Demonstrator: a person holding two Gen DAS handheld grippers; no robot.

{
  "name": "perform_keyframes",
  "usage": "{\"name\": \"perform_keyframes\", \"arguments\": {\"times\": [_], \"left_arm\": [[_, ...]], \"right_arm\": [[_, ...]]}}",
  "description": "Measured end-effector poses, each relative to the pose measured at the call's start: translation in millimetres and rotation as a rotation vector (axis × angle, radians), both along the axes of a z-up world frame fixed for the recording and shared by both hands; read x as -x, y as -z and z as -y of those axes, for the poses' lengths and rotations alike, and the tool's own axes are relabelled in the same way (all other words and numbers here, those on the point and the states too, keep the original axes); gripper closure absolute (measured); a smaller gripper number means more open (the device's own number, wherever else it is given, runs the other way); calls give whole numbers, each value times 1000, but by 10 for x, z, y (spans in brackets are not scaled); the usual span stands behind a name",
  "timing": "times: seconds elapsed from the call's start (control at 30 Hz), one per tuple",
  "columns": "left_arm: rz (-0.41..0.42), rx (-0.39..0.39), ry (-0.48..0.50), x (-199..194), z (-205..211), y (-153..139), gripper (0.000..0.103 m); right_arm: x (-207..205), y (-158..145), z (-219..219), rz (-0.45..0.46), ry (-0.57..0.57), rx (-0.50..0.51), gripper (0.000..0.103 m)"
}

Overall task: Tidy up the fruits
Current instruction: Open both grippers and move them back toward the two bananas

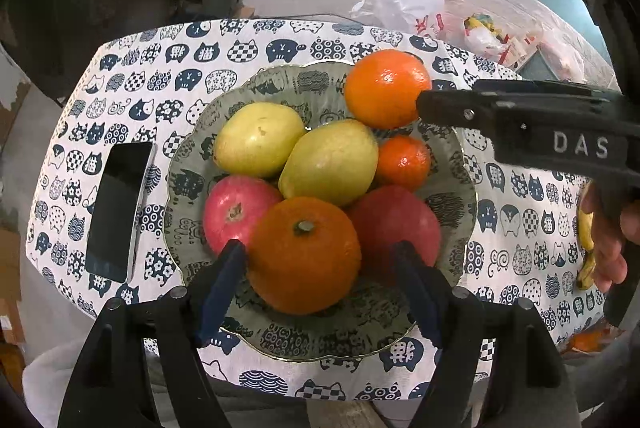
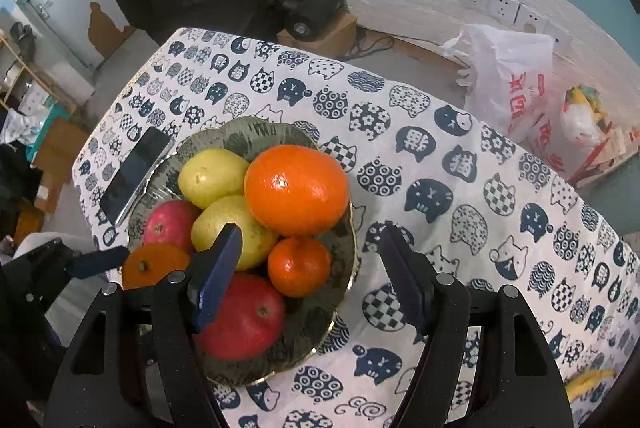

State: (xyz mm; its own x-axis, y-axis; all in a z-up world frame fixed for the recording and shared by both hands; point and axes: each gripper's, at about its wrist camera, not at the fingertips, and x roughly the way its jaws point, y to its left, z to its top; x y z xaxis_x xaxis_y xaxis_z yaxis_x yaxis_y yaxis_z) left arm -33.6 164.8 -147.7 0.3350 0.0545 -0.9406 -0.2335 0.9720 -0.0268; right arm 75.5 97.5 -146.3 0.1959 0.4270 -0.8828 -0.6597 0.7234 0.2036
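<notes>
A patterned bowl (image 1: 452, 203) (image 2: 248, 131) on the cat-print table holds two yellow-green pears (image 1: 258, 139), two red apples (image 1: 236, 211), a large orange (image 1: 386, 87) (image 2: 296, 189) on top, a small tangerine (image 1: 403, 161) (image 2: 298, 266) and a front orange (image 1: 304, 254) (image 2: 154, 264). My left gripper (image 1: 320, 268) is open, its fingers either side of the front orange, with a gap on the right. My right gripper (image 2: 312, 268) is open above the bowl's right rim; in the left wrist view its black body (image 1: 520, 115) reaches in beside the large orange.
A black phone (image 1: 120, 209) (image 2: 136, 173) lies left of the bowl. A banana (image 1: 586, 244) (image 2: 588, 384) lies at the table's right end. Plastic bags (image 2: 508, 83) stand on the floor behind the table, under wall sockets.
</notes>
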Motion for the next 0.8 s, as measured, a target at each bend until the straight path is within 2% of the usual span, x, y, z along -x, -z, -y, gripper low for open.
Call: {"name": "perform_keyframes", "arguments": {"times": [0.27, 0.8], "left_arm": [[30, 1, 7, -29, 108, -112, 24], [63, -3, 116, -115, 676, -330, 22]], "right_arm": [[111, -140, 221, 47, 23, 16, 26], [285, -414, 977, 99, 121, 63, 25]]}}
